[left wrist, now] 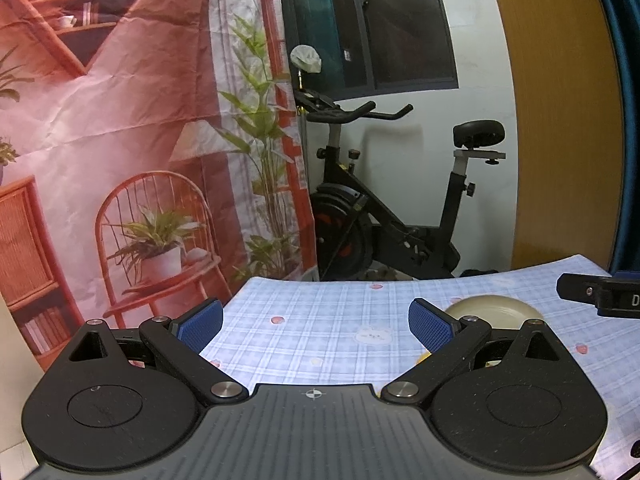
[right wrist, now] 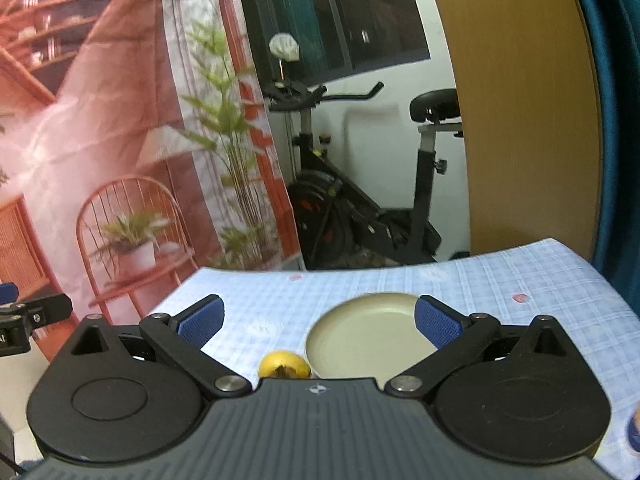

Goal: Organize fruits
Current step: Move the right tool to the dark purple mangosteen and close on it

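Both claws are spread wide with nothing in them, left claw (left wrist: 316, 326) and right claw (right wrist: 318, 320) hovering over the desk (right wrist: 500, 280). Just below the right one sits a small yellow fruit (right wrist: 284, 365), roundish with a brown dried end, right beside the pale plate (right wrist: 360, 332).

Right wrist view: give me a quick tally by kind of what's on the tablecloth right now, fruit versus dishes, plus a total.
Fruit: 1, a yellow fruit lying just left of the plate, partly hidden by the claw body.
Plates: 1, a cream plate, nothing visible on it.
Total: 2 things on the checked tablecloth in this view.
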A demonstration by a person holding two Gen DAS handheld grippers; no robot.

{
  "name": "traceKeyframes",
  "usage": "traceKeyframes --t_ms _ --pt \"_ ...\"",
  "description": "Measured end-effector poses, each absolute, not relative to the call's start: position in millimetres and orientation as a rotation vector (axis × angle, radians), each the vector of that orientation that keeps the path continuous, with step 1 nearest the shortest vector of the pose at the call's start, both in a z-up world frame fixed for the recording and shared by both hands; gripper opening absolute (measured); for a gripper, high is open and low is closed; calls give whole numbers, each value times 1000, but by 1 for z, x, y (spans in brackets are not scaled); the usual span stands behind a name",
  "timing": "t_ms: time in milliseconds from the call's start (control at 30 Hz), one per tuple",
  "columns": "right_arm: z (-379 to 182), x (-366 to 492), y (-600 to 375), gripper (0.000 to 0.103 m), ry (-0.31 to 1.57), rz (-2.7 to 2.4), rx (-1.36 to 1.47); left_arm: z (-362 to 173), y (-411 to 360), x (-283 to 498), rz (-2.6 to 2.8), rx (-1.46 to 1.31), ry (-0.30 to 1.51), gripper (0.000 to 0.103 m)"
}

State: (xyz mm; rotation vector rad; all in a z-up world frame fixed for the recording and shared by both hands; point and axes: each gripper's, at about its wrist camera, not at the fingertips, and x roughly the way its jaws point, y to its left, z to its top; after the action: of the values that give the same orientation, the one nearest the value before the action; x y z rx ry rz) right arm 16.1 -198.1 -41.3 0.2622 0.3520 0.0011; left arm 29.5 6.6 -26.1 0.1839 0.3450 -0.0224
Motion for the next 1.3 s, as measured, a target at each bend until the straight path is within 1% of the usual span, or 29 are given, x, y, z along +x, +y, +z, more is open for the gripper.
traceKeyframes --t_ms 267,533,800,1033,1167,1300 --pt "-68 50 -201 103 394 -2 245 -43 12 53 -21 174 412 99" --pt "-84 72 -184 103 462 4 118 -54 23 66 -50 132 468 99" --pt "-94 80 -185 103 548 24 203 -62 27 64 -135 80 417 99" --pt "-91 67 -184 103 548 -25 167 -73 25 63 -196 23 382 99" --pt "-91 57 -191 103 501 -60 171 -76 21 61 -234 15 365 99" --pt "-94 59 -195 103 519 -65 174 -78 21 71 -293 -12 401 99"
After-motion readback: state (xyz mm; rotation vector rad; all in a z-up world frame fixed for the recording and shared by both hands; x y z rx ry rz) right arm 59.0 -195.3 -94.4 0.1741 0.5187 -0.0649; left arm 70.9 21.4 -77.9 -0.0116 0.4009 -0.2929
